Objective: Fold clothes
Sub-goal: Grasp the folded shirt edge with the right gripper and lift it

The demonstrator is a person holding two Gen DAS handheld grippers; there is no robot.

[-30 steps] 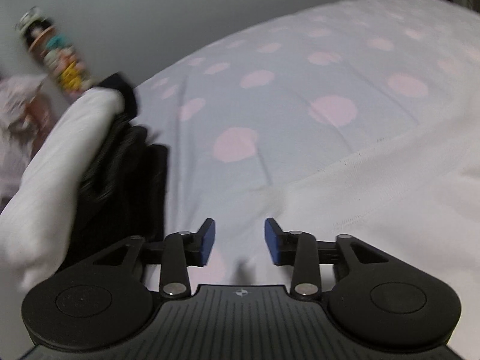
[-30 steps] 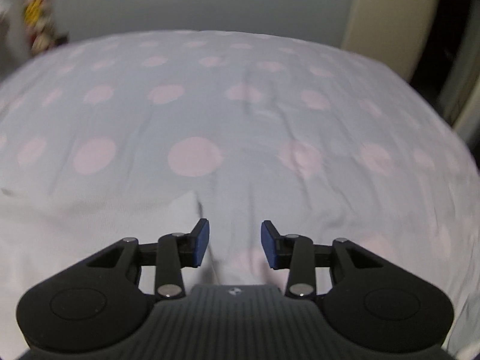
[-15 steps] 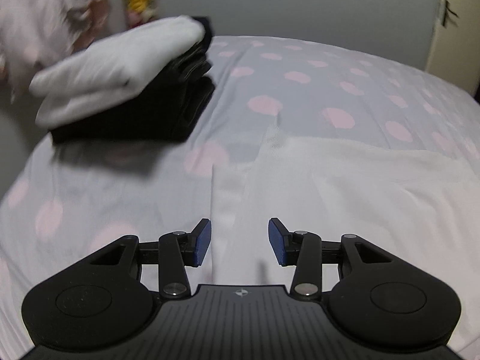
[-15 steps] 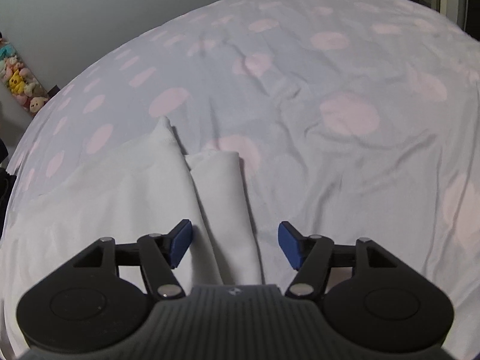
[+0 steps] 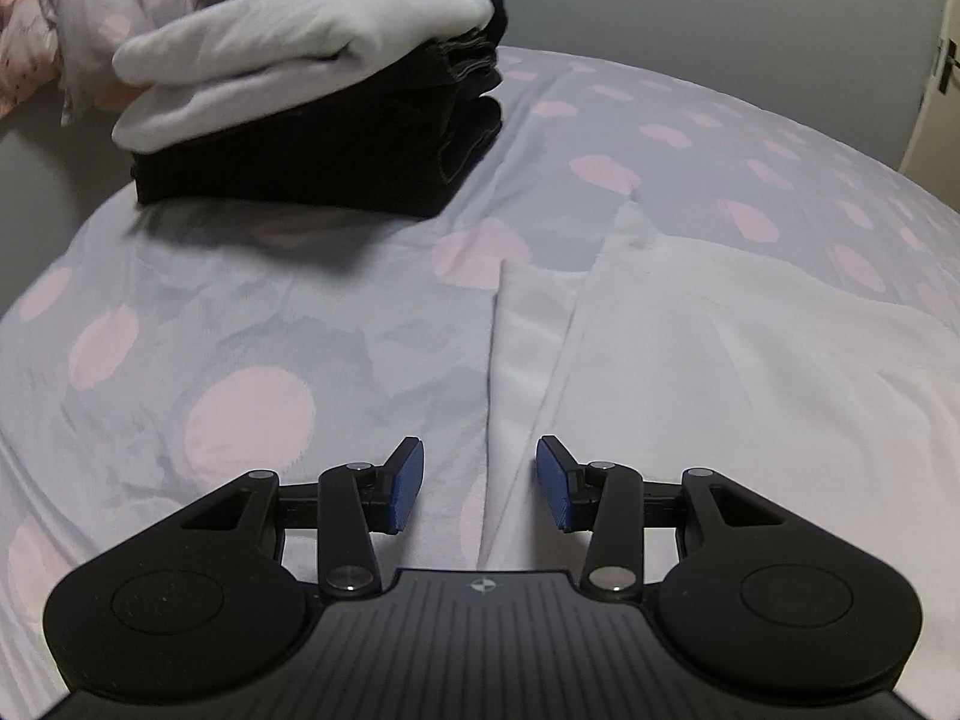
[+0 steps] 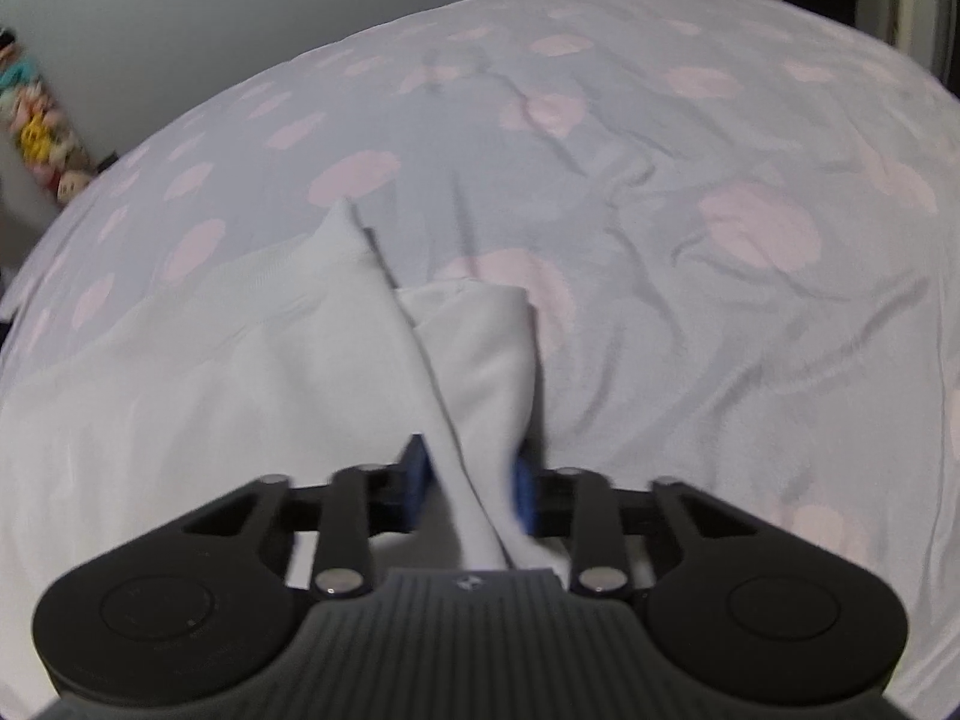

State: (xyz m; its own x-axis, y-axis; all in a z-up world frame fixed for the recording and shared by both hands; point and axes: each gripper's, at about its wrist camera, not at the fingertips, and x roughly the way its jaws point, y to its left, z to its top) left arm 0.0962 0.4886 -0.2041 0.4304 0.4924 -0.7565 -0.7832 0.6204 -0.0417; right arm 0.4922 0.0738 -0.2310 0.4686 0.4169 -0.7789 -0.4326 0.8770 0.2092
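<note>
The white garment (image 6: 228,396) lies spread on the dotted bedsheet (image 6: 690,312) in front of you. Your right gripper (image 6: 471,483) has just closed its jaws, and they now pinch a folded sleeve of it. Your left gripper (image 5: 480,483) hangs over the garment's other edge (image 5: 522,348), jaws apart, nothing between. A stack of folded clothes (image 5: 324,114) sits behind.

A: What colour is the bedsheet (image 5: 240,312)?
B: Pale grey-blue, scattered with soft pink dots.
A: And the spread garment (image 6: 210,396)?
B: Plain white, no print.
A: The stack of folded clothes (image 5: 312,108)?
B: White piece on top, black ones beneath, with some grey stitching.
A: The left tongs (image 5: 480,483) and right tongs (image 6: 471,489)?
B: Black frames, blue pads (image 5: 405,480).
A: Behind them?
B: A grey wall (image 5: 690,6).
</note>
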